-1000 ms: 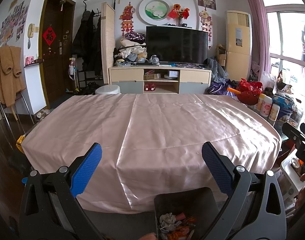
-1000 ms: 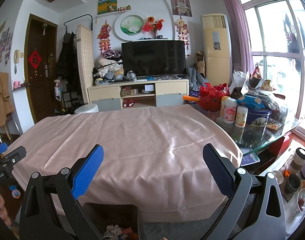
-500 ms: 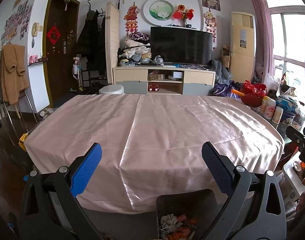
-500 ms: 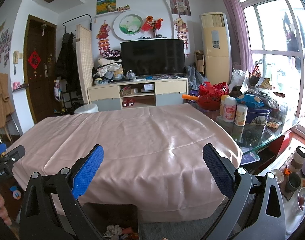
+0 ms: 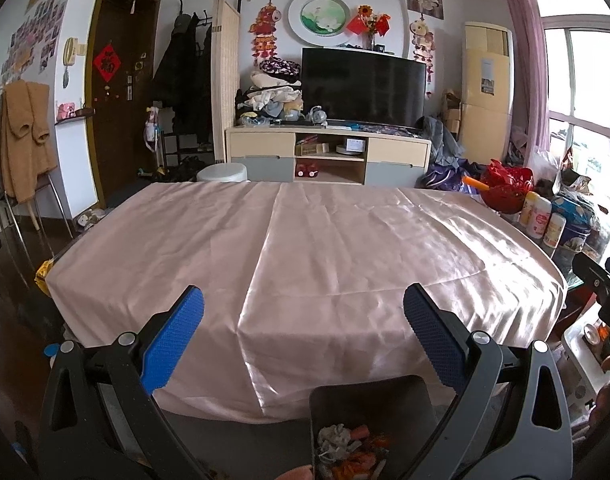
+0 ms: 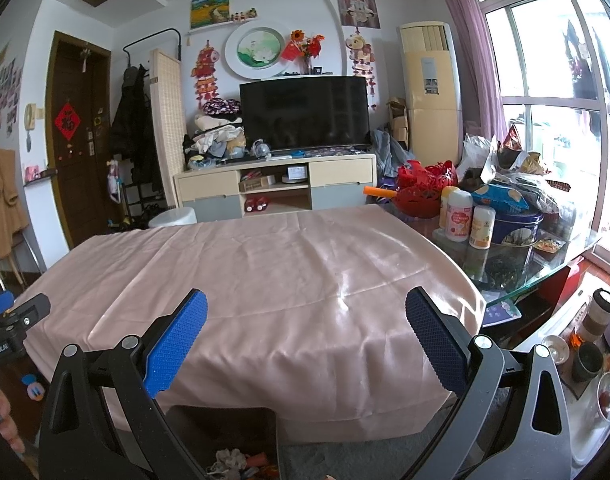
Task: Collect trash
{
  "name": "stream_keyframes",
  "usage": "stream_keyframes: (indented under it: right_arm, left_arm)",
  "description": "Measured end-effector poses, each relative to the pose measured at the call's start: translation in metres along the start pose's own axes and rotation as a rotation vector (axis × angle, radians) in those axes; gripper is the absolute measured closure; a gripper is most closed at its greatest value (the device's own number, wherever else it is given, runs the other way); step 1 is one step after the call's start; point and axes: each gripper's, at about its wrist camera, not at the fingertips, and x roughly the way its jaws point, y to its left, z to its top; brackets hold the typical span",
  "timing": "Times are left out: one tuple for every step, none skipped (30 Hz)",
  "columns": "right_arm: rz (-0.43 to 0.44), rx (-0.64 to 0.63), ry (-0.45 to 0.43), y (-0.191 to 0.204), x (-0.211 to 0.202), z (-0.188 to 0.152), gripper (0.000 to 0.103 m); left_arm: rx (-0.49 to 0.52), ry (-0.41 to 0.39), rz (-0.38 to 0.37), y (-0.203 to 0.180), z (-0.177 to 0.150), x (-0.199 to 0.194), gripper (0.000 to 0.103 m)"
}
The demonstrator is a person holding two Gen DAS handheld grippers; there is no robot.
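A dark grey trash bin (image 5: 369, 404) stands on the floor at the near edge of the table and holds crumpled paper and orange scraps (image 5: 351, 446). It also shows in the right wrist view (image 6: 241, 432). The table (image 5: 305, 248) is covered with a pink satin cloth; I see no trash on it. My left gripper (image 5: 303, 336) is open and empty, held above the bin and the table's near edge. My right gripper (image 6: 305, 338) is open and empty, further right over the same edge. Each gripper shows at the other view's edge.
A glass side table (image 6: 545, 256) at the right holds bottles, a blue tin, snack bags and a red basket (image 6: 425, 190). Cups and a thermos (image 6: 597, 320) stand on the floor at right. A TV cabinet (image 5: 329, 156) and a white stool (image 5: 223, 172) are behind the table.
Both views have shifted only slightly; the left gripper has risen a little. Both grippers stay open and empty.
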Motion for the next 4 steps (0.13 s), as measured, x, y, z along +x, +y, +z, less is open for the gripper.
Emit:
stream_keyframes:
  right_arm:
    - [0.000, 0.000, 0.000, -0.0001, -0.0001, 0.0000, 0.003]
    - [0.001, 0.001, 0.001, -0.0006, 0.0003, 0.0005, 0.003]
    - [0.001, 0.001, 0.000, -0.0006, 0.0003, 0.0006, 0.003]
    - [0.001, 0.001, 0.000, -0.0004, 0.0002, 0.0005, 0.003]
  left_arm:
    - [-0.002, 0.002, -0.004, 0.0015, 0.0007, 0.0002, 0.008]
    - [-0.004, 0.004, -0.009, 0.0008, 0.0004, 0.0003, 0.008]
    - [-0.006, 0.006, -0.010, 0.0010, 0.0004, 0.0003, 0.008]
    - [-0.005, 0.007, -0.009, 0.0005, 0.0002, 0.0005, 0.008]
